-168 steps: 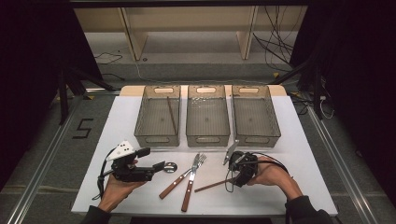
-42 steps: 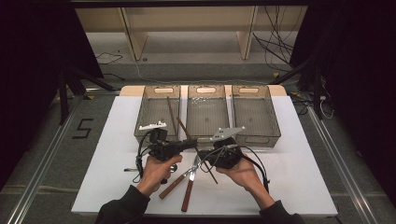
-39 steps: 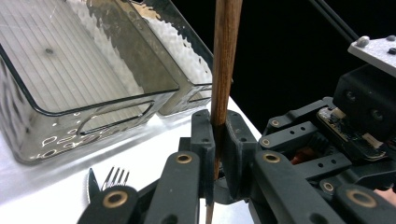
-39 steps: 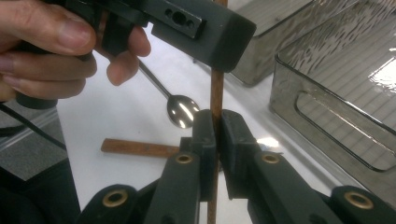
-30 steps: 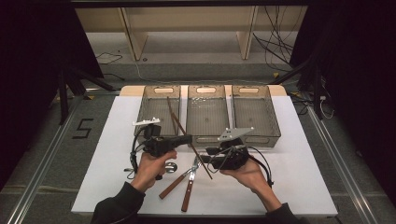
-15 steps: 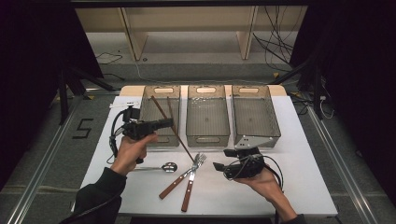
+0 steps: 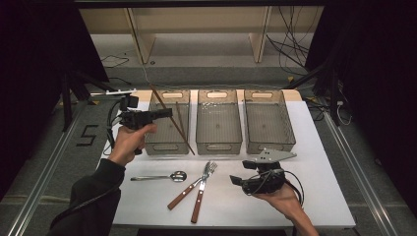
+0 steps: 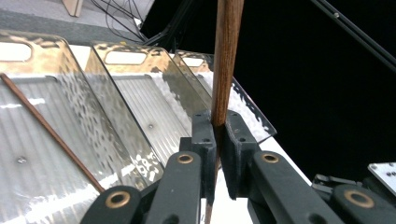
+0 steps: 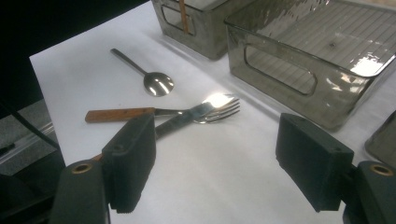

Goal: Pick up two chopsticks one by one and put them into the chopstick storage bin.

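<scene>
Since the earlier frame, the left claw (image 7: pixel 164 113) has been carried from the middle of the counter (image 7: pixel 324 162) up and over the left bin (image 7: pixel 167 147), taking the held chopstick (image 7: pixel 172 119) with it, while the right claw (image 7: pixel 237 181) has been drawn back to the near right and its jaws have just been opening, with nothing between them. In the left gripper view the pads are closed tight on the wooden chopstick (image 8: pixel 225 60), which stands steeply across the bin, one end past the far rim and the other past the near wall. A second chopstick (image 7: pixel 180 119) already lies inside that bin. For a clean drop, the held stick should be turned to lie along the bin's length and lowered between the walls before the grip is eased, so that neither end catches a rim or tips out. On the counter, the spoon (image 7: pixel 157 176) lies just left of two wooden-handled forks (image 7: pixel 194 189), which cross each other. The middle bin (image 7: pixel 219 146) and the right bin (image 7: pixel 269 143) appear empty. The right claw hovers open above the counter, facing the forks (image 9: pixel 187 113), well placed for the next pick.
</scene>
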`<act>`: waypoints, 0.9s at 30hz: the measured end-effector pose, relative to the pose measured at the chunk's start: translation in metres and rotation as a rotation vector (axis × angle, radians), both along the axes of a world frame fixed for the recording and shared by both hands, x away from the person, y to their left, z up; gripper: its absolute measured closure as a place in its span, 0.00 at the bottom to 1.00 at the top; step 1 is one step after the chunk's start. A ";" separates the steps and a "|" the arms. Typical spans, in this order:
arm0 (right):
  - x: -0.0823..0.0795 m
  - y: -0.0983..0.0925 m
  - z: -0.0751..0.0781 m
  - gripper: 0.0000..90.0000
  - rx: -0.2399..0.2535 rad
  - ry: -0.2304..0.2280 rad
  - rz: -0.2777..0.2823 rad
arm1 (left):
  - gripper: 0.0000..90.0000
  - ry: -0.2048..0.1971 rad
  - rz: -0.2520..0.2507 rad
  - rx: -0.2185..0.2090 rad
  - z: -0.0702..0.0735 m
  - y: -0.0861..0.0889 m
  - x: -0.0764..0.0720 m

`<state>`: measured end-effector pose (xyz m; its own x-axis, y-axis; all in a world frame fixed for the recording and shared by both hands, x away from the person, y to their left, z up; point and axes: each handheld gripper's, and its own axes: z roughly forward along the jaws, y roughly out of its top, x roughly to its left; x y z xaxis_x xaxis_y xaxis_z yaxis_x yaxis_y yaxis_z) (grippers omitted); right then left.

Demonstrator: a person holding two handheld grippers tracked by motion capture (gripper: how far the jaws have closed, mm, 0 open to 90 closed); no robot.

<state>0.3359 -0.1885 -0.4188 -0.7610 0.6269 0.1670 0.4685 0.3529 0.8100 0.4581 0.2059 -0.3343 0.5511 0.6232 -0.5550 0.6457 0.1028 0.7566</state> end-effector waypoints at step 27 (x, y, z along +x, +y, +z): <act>-0.012 0.000 -0.006 0.28 0.011 0.000 0.010 | 0.93 0.084 0.115 0.160 0.004 0.009 0.061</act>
<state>0.3243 -0.1885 -0.4245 -0.7670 0.6177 0.1738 0.4648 0.3482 0.8141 0.5193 0.2149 -0.3298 0.4274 0.7633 -0.4845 0.6979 0.0621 0.7135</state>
